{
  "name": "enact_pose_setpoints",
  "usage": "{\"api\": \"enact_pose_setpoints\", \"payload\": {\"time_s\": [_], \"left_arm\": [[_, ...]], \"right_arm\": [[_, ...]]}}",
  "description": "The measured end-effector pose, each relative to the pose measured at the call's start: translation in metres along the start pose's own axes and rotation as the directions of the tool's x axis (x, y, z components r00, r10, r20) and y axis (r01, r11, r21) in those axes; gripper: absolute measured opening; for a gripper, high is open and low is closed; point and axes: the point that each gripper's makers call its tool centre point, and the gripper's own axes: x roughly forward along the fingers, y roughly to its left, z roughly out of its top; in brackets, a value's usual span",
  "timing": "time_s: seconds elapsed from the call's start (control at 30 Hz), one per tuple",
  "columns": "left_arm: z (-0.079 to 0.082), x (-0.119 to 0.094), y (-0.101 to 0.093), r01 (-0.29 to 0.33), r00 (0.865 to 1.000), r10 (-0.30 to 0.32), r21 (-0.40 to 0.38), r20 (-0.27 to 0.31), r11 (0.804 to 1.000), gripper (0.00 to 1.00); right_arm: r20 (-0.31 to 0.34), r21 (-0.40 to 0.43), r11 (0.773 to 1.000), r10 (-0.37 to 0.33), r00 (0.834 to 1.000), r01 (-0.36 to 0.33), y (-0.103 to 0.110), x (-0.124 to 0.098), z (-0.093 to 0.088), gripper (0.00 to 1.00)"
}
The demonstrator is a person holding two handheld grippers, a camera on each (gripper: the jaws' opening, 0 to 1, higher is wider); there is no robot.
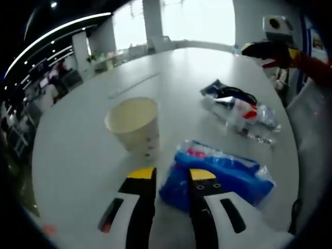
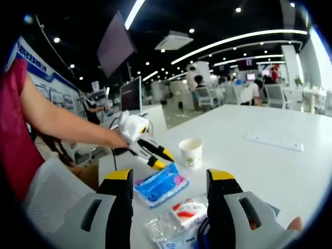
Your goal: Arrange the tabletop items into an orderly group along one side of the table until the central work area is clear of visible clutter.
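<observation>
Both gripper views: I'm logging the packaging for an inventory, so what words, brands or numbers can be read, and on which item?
None can be read.
Paper cup: small marks on its side, too blurred.
Blue packet: pink and white print, illegible.
Clear bag with the red and white pack: print too blurred.
Wall boards: lettering too small.

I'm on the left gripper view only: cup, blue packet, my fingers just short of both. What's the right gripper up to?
Observer: The right gripper is wide open and holds nothing, with the clear packet below it.
Operator: Is my left gripper on the blue packet?
Observer: Seen from the right gripper view, the left gripper has its tips at the edge of the blue packet, beside the paper cup. I cannot tell whether they touch.
</observation>
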Motion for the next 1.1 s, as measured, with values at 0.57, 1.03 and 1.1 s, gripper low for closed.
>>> {"api": "enact_pose_setpoints", "payload": {"time_s": [0.57,1.03,1.1], "left_arm": [[-0.003,-0.002,0.000,0.000,1.000,-0.001,-0.031,-0.008,1.000,0.04],[-0.019,-0.017,0.007,-0.067,0.998,0.067,-0.109,-0.003,0.992,0.00],[-0.021,-0.021,0.006,-0.079,0.997,0.079,-0.121,-0.005,0.990,0.00]], "right_arm": [[0.003,0.003,1.000,-0.001,1.000,0.001,0.000,0.000,0.001,0.57],[-0.009,-0.007,1.000,0.024,1.000,-0.024,0.010,0.006,-0.001,0.57],[-0.012,-0.009,1.000,0.026,1.000,-0.026,0.010,0.007,-0.002,0.57]]}}
